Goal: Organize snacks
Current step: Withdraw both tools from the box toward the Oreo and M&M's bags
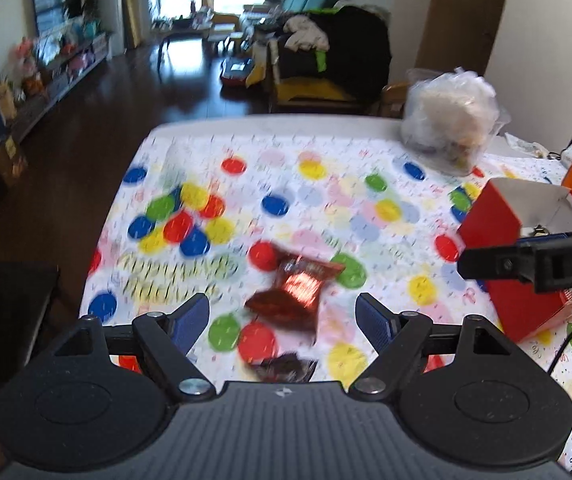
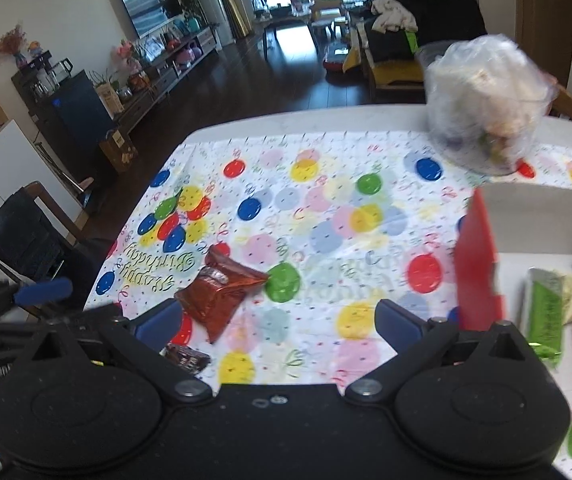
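Left gripper (image 1: 282, 316), wide and empty over the red snack packet (image 1: 296, 294), risks pinching the dark packet (image 1: 286, 366) just beside it, right gripper (image 2: 278, 322) likewise wide, empty

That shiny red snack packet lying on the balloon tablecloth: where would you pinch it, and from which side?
Probably across its narrow, pinched-in middle. The red snack packet lies flat on the tablecloth, flaring at both crimped ends, so the waist is the slimmest part. Come down from above with the left hand-held gripper, which already hangs open just before it, one finger on each long side.
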The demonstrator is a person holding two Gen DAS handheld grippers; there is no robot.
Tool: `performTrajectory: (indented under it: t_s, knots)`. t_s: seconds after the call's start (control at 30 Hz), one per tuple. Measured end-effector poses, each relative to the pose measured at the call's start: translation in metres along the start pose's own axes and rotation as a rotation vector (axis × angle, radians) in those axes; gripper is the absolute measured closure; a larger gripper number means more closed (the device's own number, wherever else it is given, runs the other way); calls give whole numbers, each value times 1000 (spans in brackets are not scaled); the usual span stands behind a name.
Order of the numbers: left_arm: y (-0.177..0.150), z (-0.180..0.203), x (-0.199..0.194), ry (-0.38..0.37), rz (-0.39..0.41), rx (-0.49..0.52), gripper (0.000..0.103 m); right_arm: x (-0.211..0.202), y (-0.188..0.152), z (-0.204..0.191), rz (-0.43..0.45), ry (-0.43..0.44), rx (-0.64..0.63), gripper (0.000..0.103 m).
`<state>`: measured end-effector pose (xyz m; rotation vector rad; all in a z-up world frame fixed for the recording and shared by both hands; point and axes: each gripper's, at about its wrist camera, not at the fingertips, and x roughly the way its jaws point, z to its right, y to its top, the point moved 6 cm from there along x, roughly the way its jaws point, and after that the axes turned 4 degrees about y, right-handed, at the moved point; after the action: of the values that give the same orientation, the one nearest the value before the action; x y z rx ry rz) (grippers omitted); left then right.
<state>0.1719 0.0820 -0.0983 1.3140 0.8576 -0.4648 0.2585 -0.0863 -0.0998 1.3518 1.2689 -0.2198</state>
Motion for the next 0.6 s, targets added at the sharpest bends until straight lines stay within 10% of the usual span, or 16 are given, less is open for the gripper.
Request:
performTrajectory:
  t_s: [0.6]
  knots:
    - [-49, -20, 62, -56, -169, -89, 23, 118, 19, -29, -196, -81, 134, 1]
